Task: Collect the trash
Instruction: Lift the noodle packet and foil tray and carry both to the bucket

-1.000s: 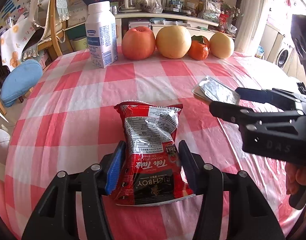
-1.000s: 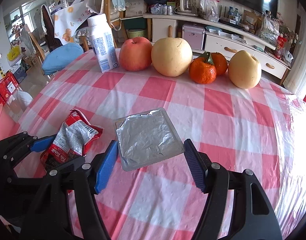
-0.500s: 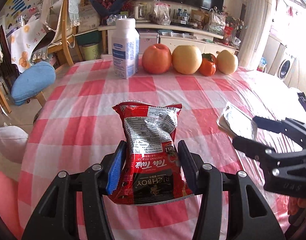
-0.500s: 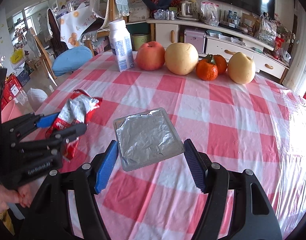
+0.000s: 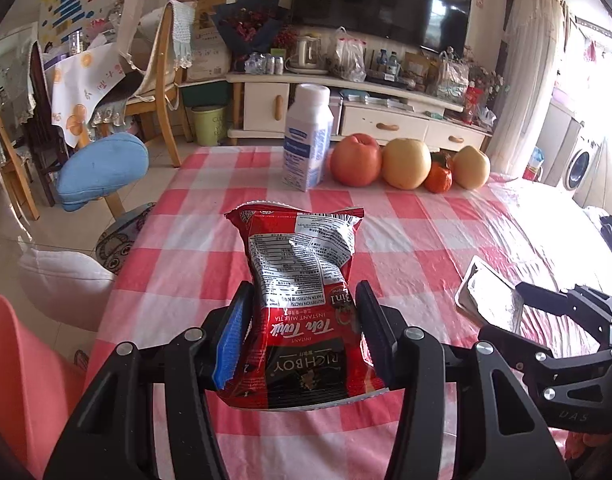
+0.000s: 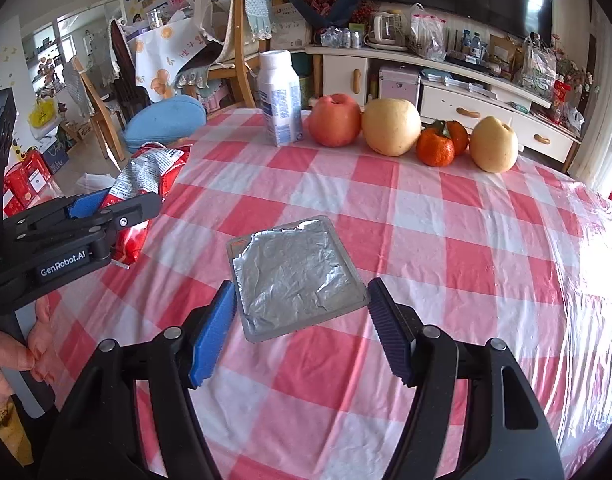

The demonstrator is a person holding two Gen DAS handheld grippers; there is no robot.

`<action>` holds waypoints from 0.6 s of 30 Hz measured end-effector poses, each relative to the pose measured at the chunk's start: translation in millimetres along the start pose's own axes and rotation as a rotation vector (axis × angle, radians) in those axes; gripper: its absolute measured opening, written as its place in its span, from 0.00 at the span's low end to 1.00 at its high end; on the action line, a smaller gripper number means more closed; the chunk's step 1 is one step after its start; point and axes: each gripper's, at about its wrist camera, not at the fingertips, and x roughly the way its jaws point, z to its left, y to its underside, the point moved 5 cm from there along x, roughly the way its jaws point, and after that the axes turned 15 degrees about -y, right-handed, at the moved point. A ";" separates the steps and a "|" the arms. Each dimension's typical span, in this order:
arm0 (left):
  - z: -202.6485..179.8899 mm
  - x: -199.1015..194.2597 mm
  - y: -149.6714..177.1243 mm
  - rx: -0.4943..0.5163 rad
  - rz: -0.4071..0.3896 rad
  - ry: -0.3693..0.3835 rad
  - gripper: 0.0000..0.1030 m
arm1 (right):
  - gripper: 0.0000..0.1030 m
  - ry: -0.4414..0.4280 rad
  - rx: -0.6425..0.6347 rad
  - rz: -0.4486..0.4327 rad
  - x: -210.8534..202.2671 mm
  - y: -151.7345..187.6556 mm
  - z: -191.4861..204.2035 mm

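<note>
My left gripper is shut on a crumpled red milk-tea packet and holds it above the red-checked table. The packet also shows at the left of the right wrist view, in the left gripper. My right gripper is shut on a flat silver foil packet, held above the table. The foil packet shows edge-on at the right of the left wrist view.
A white milk bottle, an apple, two pears and tangerines stand at the table's far edge. A pink chair and a blue cushioned stool are to the left. A TV cabinet stands behind.
Both grippers have risen and pulled back from the table with their packets still held. The fruit and bottle look farther away. The grip on each packet is unchanged.
</note>
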 end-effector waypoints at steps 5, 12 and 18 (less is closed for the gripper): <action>23.4 -11.2 -3.4 -0.047 -0.016 -0.013 0.52 | 0.66 -0.037 -0.048 -0.009 0.6 -6.5 32.3; 80.2 -22.5 -7.4 -0.171 -0.022 -0.064 0.52 | 0.66 -0.115 -0.117 -0.012 9.3 -17.4 88.6; 149.5 -31.1 -3.4 -0.316 -0.008 -0.141 0.52 | 0.66 -0.184 -0.194 0.007 28.4 -27.0 146.2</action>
